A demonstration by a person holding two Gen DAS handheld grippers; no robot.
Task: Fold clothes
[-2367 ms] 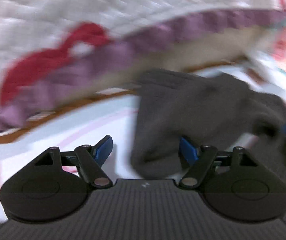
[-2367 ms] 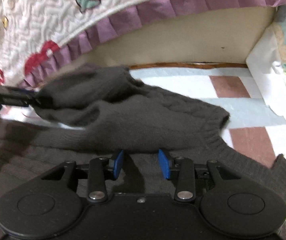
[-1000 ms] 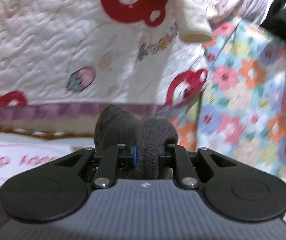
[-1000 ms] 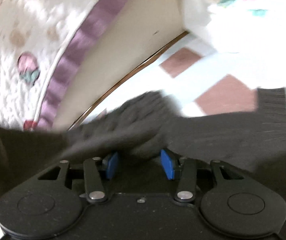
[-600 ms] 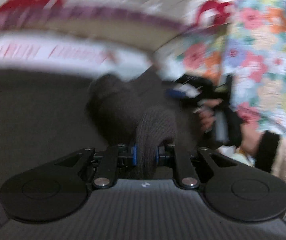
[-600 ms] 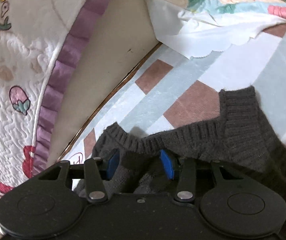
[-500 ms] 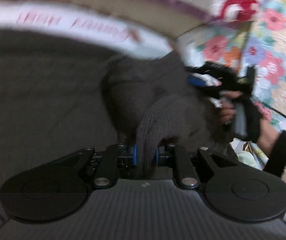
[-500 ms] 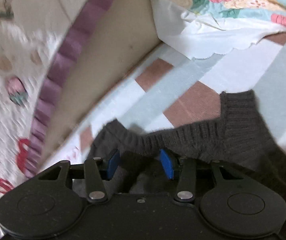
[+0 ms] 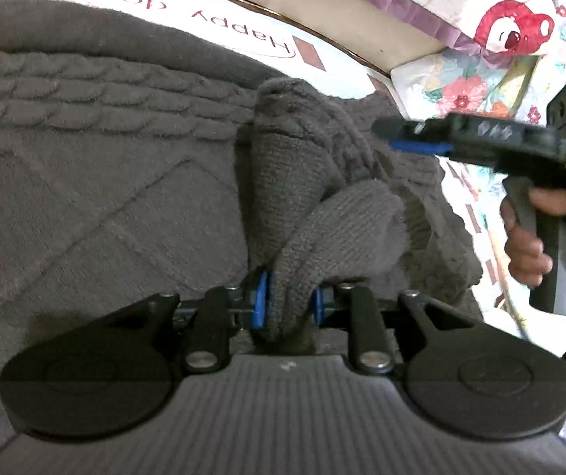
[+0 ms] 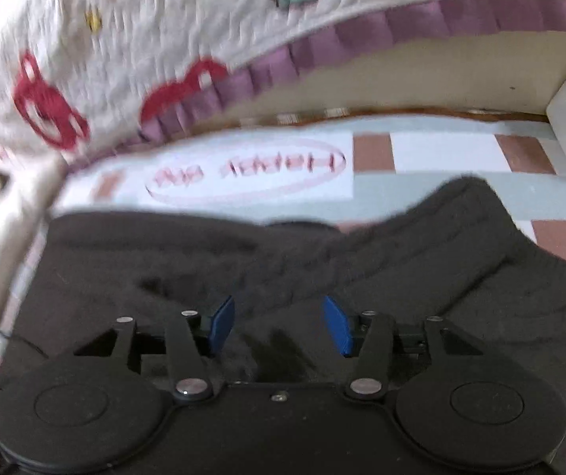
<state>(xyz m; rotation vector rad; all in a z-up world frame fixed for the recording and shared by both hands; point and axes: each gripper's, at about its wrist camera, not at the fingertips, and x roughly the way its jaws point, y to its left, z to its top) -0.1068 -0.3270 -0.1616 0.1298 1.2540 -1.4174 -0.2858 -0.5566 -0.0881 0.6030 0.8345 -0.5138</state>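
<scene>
left tool (image 9: 287,301) clamped on a bunched fold of the dark grey knit sweater (image 9: 97,166), low centre of the left wrist frame; the rest of the sweater lies spread across the patterned mat (image 9: 219,19) to the left. right tool (image 10: 279,324) with pads apart, nothing between them, hovering over the sweater, its frame blurred. it also shows at the right edge of the left frame, gripped by a hand (image 9: 526,237), with a bear-print quilt (image 10: 132,31) above.

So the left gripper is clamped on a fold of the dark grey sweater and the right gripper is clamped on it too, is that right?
Not quite. The left gripper is clamped on a fold of the dark grey sweater, but the right gripper is open: the right wrist view shows its blue pads apart above the knit, holding nothing.
</scene>
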